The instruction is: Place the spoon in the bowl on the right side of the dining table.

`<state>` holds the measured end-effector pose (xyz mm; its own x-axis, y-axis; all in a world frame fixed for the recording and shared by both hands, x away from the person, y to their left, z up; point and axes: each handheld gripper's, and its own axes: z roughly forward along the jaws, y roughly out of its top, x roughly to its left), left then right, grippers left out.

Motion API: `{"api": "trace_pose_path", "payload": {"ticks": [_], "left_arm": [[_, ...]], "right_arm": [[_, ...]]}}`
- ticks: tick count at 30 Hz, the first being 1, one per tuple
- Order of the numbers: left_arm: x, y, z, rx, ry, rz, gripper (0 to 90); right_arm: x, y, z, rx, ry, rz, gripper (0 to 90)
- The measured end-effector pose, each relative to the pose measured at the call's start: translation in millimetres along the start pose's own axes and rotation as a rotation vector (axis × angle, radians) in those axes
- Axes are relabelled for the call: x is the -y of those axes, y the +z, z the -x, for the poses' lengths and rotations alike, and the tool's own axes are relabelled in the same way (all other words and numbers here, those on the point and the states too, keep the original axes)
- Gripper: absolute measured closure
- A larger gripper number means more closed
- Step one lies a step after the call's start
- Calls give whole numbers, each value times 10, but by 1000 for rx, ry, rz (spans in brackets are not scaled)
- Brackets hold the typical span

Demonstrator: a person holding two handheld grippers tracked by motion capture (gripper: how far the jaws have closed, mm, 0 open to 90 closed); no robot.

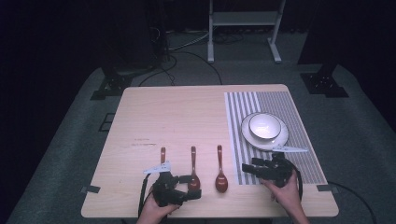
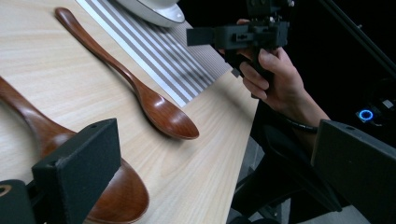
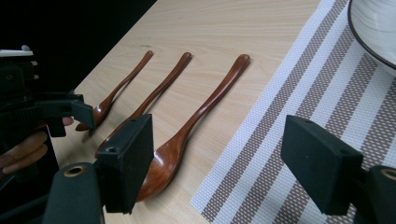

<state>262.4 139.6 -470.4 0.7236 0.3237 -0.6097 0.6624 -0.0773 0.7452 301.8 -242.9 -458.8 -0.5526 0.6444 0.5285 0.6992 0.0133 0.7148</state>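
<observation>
From the high view, three brown wooden spoons lie side by side near the front edge of the table point(image 1: 187, 112), handles pointing far. The left gripper point(image 1: 184, 186) hovers at the near left, its jaws spread wide around the bowl of the middle spoon point(image 1: 194, 169), with the left spoon point(image 1: 163, 155) just beyond it. The right spoon point(image 1: 220, 173) lies between the two grippers. The right gripper point(image 1: 256, 169) sits over the near edge of the striped placemat point(image 1: 289, 105), jaws open, pointing left toward that spoon. A white bowl point(image 1: 264, 126) on a plate point(image 1: 280, 139) rests farther back on the mat.

In the left gripper view, the jaws stand wide apart; the middle spoon's bowl lies by the left jaw, the right spoon farther off.

In the right gripper view, the jaws are wide, the right spoon's bowl just beside the left jaw
</observation>
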Motion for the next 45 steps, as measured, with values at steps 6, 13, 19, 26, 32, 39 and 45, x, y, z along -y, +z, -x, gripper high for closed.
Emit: {"api": "trace_pose_path", "payload": {"ticks": [6, 13, 19, 26, 32, 39, 45], "left_arm": [[36, 74, -5, 7, -1, -38, 5], [101, 157, -39, -14, -20, -114, 5], [116, 187, -65, -57, -14, -155, 29], [112, 172, -79, -58, -17, -161, 30], [109, 165, -85, -52, -19, -166, 30], [103, 162, -88, -50, -20, -172, 30], [95, 153, -93, -45, -20, -184, 31]], "right_arm": [[-31, 40, -38, -2, -11, -14, 245], [-55, 79, -73, -5, -23, -23, 245], [-117, 147, -140, -3, -42, -42, 245], [-296, 320, -282, -10, -83, -94, 244], [-414, 474, -375, -20, -108, -137, 244], [-567, 792, -509, -51, -119, -233, 244], [-632, 989, -538, -58, -116, -283, 244]]}}
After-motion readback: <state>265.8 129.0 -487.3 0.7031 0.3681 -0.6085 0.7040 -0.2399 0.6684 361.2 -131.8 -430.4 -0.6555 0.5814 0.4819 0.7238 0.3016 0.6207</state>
